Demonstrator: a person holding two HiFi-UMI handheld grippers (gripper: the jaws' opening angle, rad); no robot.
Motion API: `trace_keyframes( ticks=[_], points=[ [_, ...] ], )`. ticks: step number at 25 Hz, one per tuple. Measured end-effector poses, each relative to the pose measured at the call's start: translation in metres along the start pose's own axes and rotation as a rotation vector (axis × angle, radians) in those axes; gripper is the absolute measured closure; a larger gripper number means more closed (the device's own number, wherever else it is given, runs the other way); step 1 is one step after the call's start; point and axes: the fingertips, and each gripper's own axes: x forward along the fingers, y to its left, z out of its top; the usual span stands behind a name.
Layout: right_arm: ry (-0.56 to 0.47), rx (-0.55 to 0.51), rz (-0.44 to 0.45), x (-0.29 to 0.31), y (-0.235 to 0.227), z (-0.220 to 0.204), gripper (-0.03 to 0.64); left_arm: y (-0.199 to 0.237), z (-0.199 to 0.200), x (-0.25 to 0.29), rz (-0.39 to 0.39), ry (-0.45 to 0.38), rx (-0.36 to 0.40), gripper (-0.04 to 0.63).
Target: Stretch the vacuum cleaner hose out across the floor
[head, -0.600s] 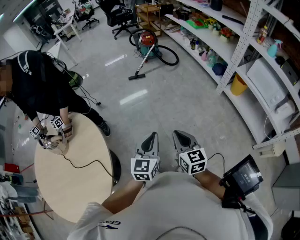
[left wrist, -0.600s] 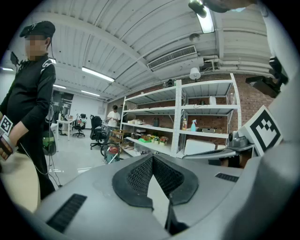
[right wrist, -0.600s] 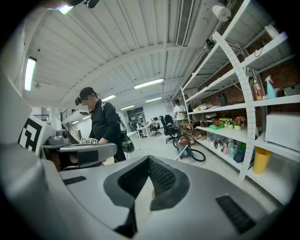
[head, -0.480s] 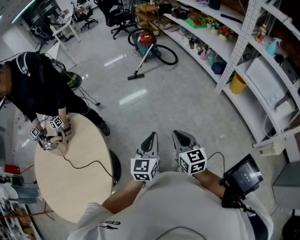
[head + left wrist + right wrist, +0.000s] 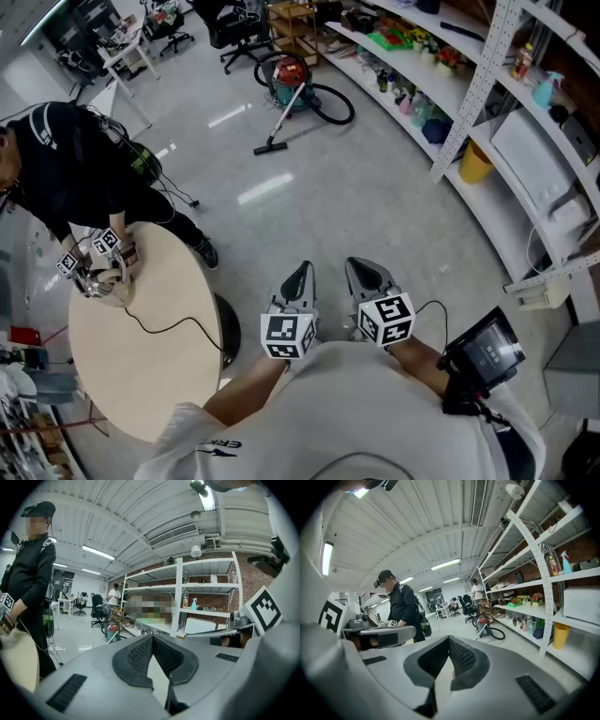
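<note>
holding both grippers shut and empty, far from the hose

the left gripper [image 5: 300, 275] and the right gripper [image 5: 365, 272] sit side by side close in front of the person's chest, pointing forward and slightly down over bare floor [image 5: 375, 202]. on each the jaws are pressed together with nothing between them; both gripper views show the ribbed pads meeting in a closed v.

the vacuum cleaner [image 5: 292, 79], a red and teal canister, stands well ahead of both grippers, across open floor, a little left of the left gripper's line. its black hose [image 5: 352, 108] lies curled in a loop on the floor just to the canister's right, not stretched out. its wand [image 5: 287, 115] slants from the canister back toward the grippers, ending in a floor head [image 5: 270, 147].

to the left of the left gripper is a round bench [image 5: 141, 356], where another person [image 5: 80, 178] in black leans over. to the right of the right gripper runs white shelving [image 5: 483, 89] with a yellow bucket [image 5: 475, 168] at its foot.
</note>
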Motion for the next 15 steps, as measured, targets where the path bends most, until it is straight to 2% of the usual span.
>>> trace_keyframes(
  ticks=[7, 15],
  points=[
    [-0.001, 0.004, 0.005, -0.003, -0.002, -0.010, 0.615, -0.001, -0.010, -0.001, 0.018, -0.001, 0.001, 0.594],
    [0.004, 0.029, 0.023, -0.015, -0.047, 0.004, 0.615, -0.035, 0.000, 0.028, 0.052, 0.020, 0.001, 0.594]
  ],
)
